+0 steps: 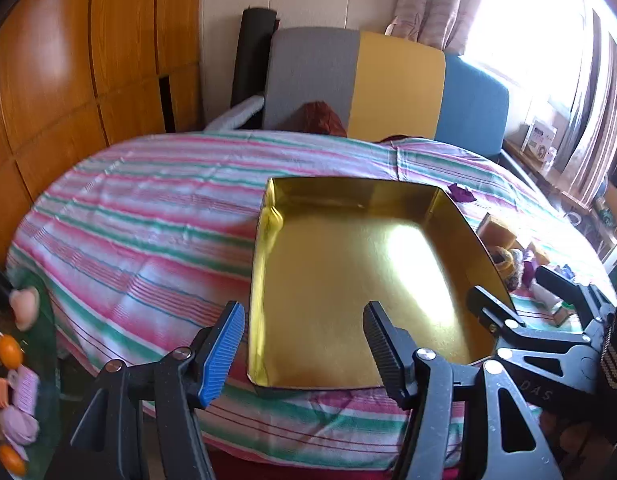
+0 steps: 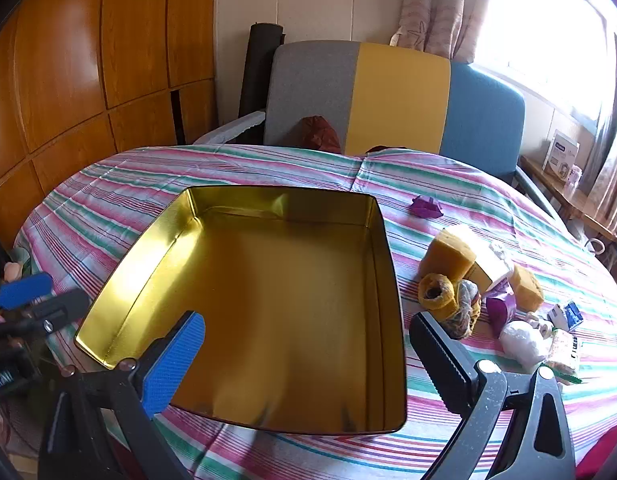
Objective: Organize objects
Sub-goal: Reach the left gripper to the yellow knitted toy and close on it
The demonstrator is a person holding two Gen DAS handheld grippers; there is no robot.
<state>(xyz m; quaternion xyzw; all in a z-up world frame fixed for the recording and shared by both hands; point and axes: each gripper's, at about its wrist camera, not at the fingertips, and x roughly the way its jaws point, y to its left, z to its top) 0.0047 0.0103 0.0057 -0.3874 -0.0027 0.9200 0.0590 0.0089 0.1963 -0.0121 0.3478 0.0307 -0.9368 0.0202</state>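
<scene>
Fingers (image 2: 176, 364) spread, both grippers | gold tin (image 2: 268, 300) empty | "DAS" on right gripper (image 1: 504, 308)

Gold tin (image 2: 268, 300) on pink-green striped cloth (image 2: 148, 168)

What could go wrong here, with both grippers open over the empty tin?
1. The gold tin sits close to the near table edge on a loose striped cloth; a nudge from the left gripper or right gripper may slide it off.
2. The pile of sponges and wrapped bits is tightly clustered, so a grasp could drag neighbours along.
3. Glare on the tin floor may hide depth.
</scene>
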